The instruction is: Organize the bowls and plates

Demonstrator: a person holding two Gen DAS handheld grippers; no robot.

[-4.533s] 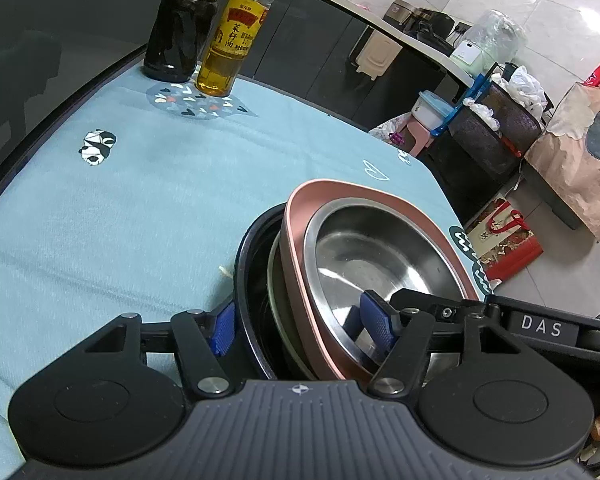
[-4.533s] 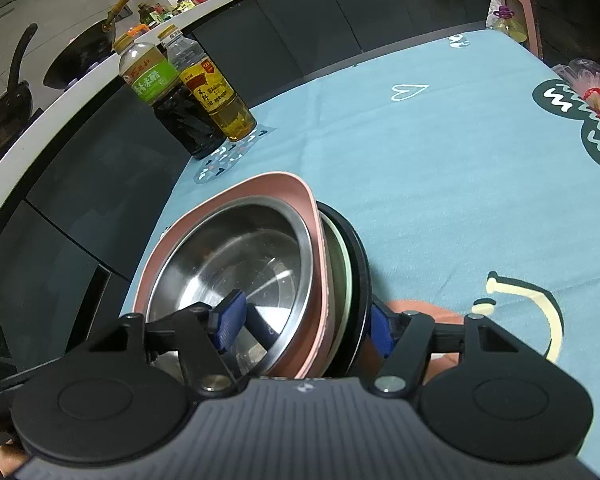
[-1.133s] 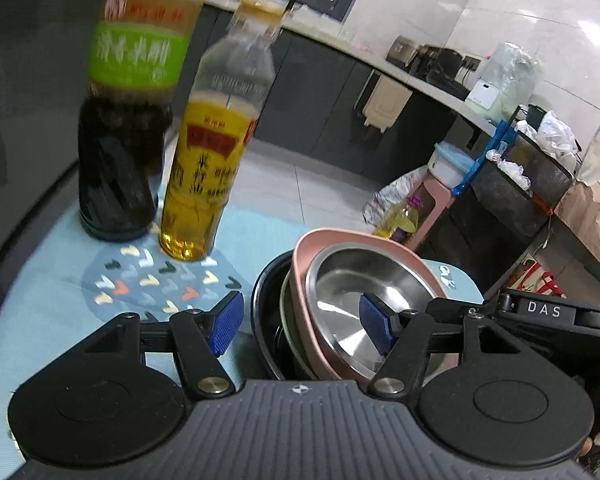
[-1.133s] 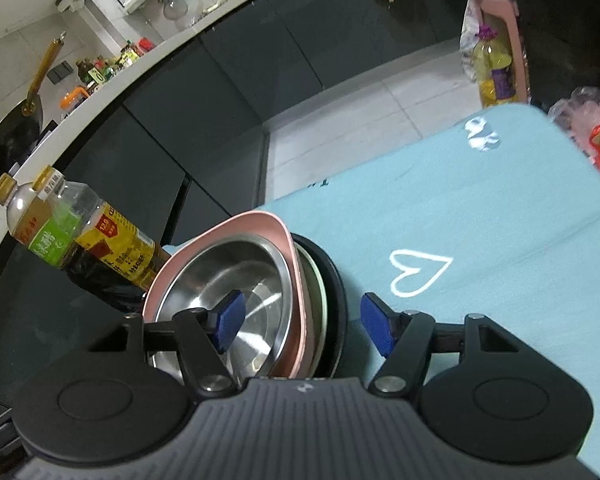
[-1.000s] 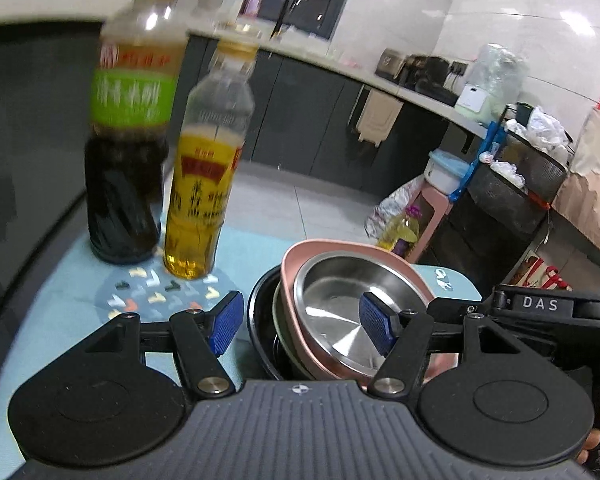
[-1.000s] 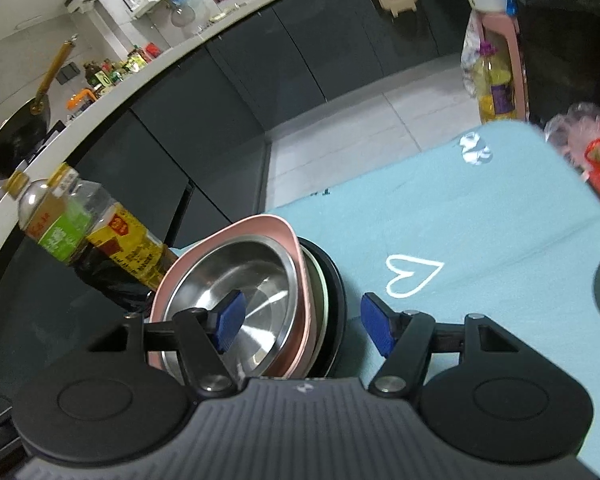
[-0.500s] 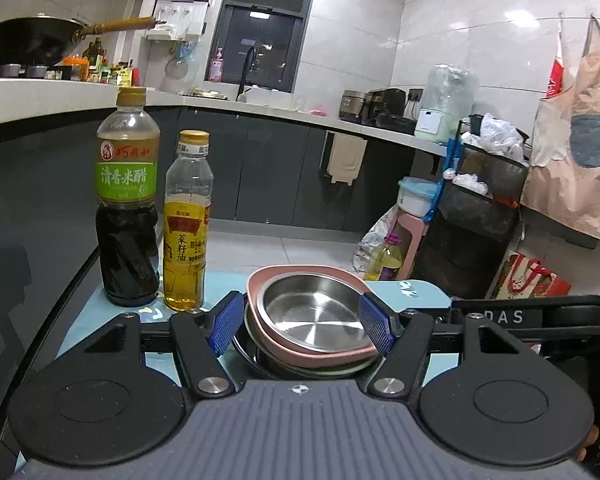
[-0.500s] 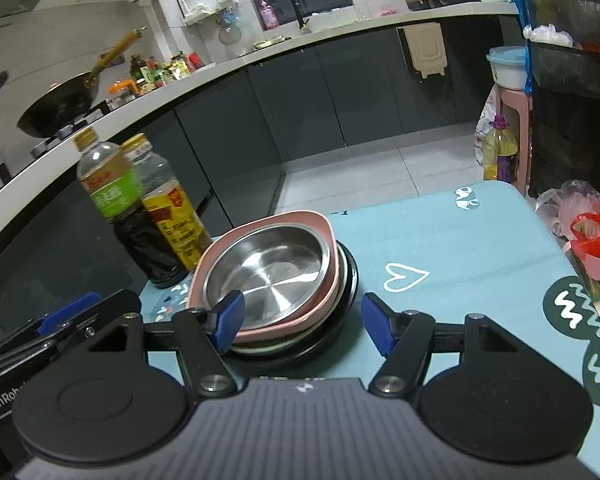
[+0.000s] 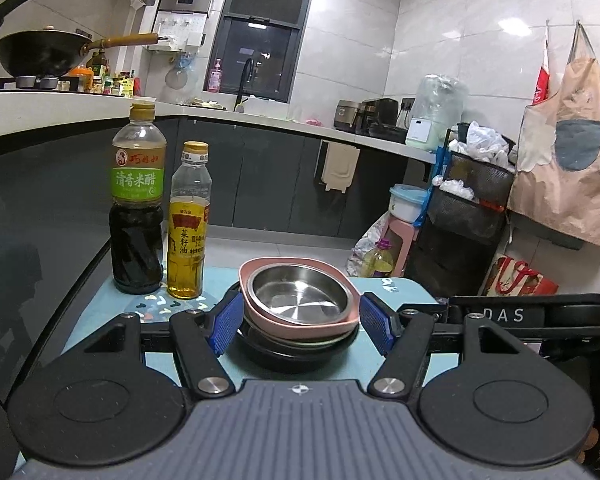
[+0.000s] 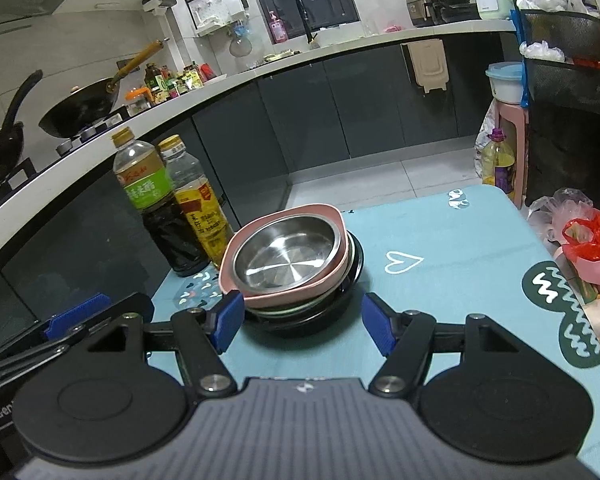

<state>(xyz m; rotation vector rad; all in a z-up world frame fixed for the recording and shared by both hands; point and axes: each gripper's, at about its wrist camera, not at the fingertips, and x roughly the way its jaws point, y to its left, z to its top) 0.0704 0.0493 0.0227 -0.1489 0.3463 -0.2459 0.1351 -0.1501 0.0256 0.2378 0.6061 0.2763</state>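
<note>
**Both tools spread wide, dish stack free on the worktop**

The left tool and right tool are both spread apart, gripping nothing. Just beyond their blue tips the dish stack sits on the teal worktop: a steel bowl nested in a pink dish, over a black plate. Left of the stack stand a dark vinegar bottle and an oil bottle.

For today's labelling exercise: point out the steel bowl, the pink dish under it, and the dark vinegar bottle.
steel bowl [image 10: 286, 258], right wrist view, on its shiny inner base.
pink dish [image 10: 284, 300], right wrist view, on its near outer rim.
dark vinegar bottle [image 9: 137, 236], left wrist view, on its dark lower body.
</note>
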